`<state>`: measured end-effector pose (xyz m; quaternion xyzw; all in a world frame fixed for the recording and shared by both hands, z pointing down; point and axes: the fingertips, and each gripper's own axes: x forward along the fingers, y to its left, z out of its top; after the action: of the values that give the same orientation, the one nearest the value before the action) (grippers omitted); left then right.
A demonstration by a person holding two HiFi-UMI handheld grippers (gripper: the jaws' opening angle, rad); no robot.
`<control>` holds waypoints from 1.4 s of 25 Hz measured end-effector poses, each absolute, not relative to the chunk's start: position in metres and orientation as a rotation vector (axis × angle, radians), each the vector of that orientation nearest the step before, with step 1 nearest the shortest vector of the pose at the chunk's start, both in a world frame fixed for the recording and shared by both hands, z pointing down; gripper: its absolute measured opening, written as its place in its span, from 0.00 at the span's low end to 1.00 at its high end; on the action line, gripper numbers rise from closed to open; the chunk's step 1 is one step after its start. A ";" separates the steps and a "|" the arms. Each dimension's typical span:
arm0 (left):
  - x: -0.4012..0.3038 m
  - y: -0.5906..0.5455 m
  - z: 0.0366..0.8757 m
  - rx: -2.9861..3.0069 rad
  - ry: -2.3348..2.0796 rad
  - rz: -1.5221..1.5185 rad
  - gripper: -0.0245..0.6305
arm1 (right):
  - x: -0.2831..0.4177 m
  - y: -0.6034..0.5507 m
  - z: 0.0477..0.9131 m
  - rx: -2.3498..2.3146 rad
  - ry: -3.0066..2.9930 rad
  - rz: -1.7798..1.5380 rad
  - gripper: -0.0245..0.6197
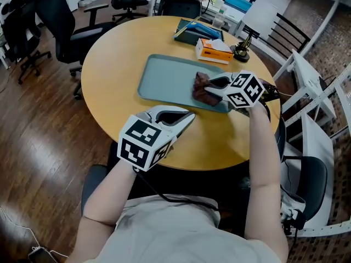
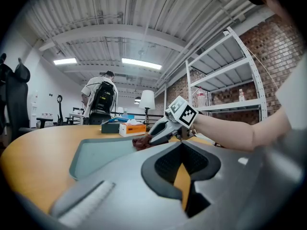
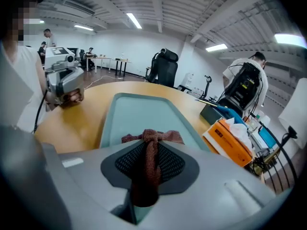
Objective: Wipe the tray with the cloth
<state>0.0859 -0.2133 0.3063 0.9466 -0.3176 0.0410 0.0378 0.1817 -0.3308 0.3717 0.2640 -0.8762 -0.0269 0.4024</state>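
Right gripper [image 1: 210,86] is in play: its jaws are clamped tight on the cloth [image 3: 151,150], a reddish-brown bundle pinched in the slot and bunching out just past the tips. Straight ahead of that claw stretches the teal tray [image 3: 139,111], lengthwise away from it, and the cloth sits low at the tray's nearest end, right under the jaw tips; from the left gripper view it looks down on the tray surface. Off to this claw's right, on the table, stands an orange tissue box [image 3: 229,138], and beyond it a dark box [image 1: 196,33] with a blue thing on top. Over to the left gripper [image 1: 184,116]: its jaws are all but together, only a thin sliver of the round wooden table [image 1: 109,64] showing between them, nothing held. It hangs over the table's edge closest to the person, short of the tray and clear of it; the tray lies ahead of it and a little to its left, with the right gripper and the cloth dead ahead. Behind it all, a person with a backpack [image 2: 101,97] stands by the desks
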 end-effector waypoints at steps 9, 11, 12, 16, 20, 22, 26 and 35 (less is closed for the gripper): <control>0.085 -0.212 0.306 2.901 -0.969 0.109 0.04 | 0.172 -0.296 0.368 0.529 -2.242 -0.096 0.16; 0.086 -0.211 0.306 2.901 -0.966 0.109 0.04 | 0.160 -0.293 0.368 0.485 -2.276 -0.107 0.16; 0.086 -0.211 0.306 2.902 -0.966 0.110 0.04 | 0.154 -0.292 0.367 0.463 -2.293 -0.113 0.16; 0.081 -0.208 0.304 2.909 -0.973 0.107 0.04 | 0.138 -0.300 0.366 0.413 -2.301 -0.122 0.16; 0.080 -0.206 0.303 2.912 -0.973 0.100 0.04 | 0.140 -0.322 0.369 0.443 -2.258 -0.121 0.16; 0.081 -0.205 0.303 2.917 -0.967 0.101 0.04 | 0.141 -0.335 0.370 0.476 -2.230 -0.129 0.16; 0.082 -0.205 0.302 2.922 -0.955 0.093 0.04 | 0.146 -0.362 0.371 0.555 -2.178 -0.148 0.15; 0.087 -0.209 0.297 2.923 -0.907 0.049 0.04 | 0.162 -0.416 0.372 0.724 -2.164 -0.060 0.15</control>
<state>0.0866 -0.2086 0.2969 0.9542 -0.2961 0.0159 0.0403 0.1615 -0.4159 0.3719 0.2883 -0.8620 -0.0240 0.4163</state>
